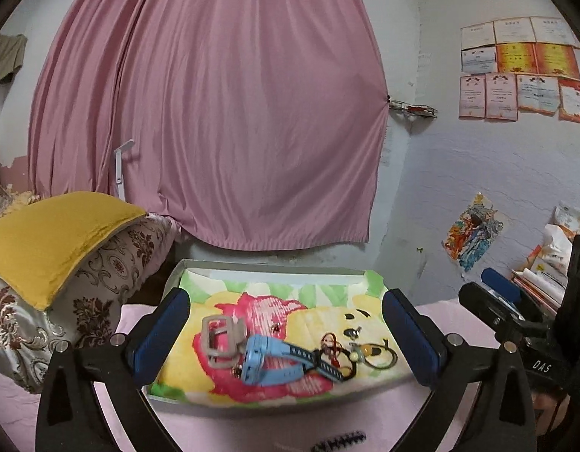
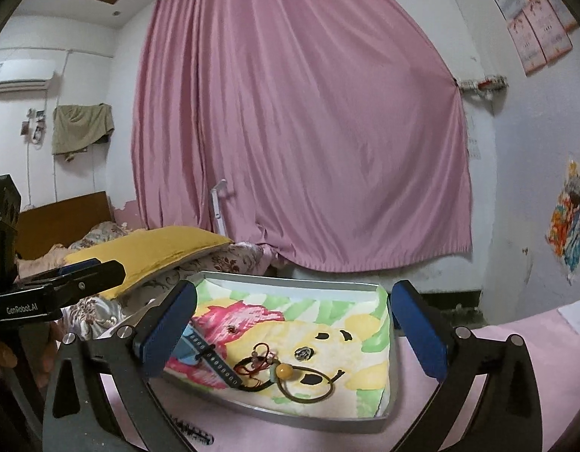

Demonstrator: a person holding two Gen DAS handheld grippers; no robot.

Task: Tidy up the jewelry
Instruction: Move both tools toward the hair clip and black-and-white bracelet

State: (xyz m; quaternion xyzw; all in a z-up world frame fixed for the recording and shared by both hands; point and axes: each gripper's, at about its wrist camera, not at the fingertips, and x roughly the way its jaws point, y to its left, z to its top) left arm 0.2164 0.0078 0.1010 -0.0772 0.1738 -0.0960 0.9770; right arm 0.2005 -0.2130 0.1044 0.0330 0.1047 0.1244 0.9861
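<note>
Jewelry heaped in a shallow tray (image 1: 275,401) lined with a cartoon cloth, on the pink-covered tabletop (image 2: 497,414): blue watch (image 1: 267,363) beside a grey buckle frame (image 1: 220,341), its perforated strap crossing a red cord bracelet (image 2: 261,358), then a dark elastic loop (image 2: 309,386) with an amber bead (image 2: 283,369), and a small dark charm (image 2: 303,354) lying apart. Left tongs (image 1: 286,339) spread wide, holding nothing, poised over the watch; right tongs (image 2: 290,331) likewise spread and empty above the cords. Best to start with a loose piece, probably the charm or the elastic loop. Worth pinching low and lifting slowly, since strap and cords overlap and may drag along. Near the tray's front edge, a dark toothed clip (image 1: 341,442) on the tabletop, outside the tray. Behind, pink curtain (image 1: 214,113).
</note>
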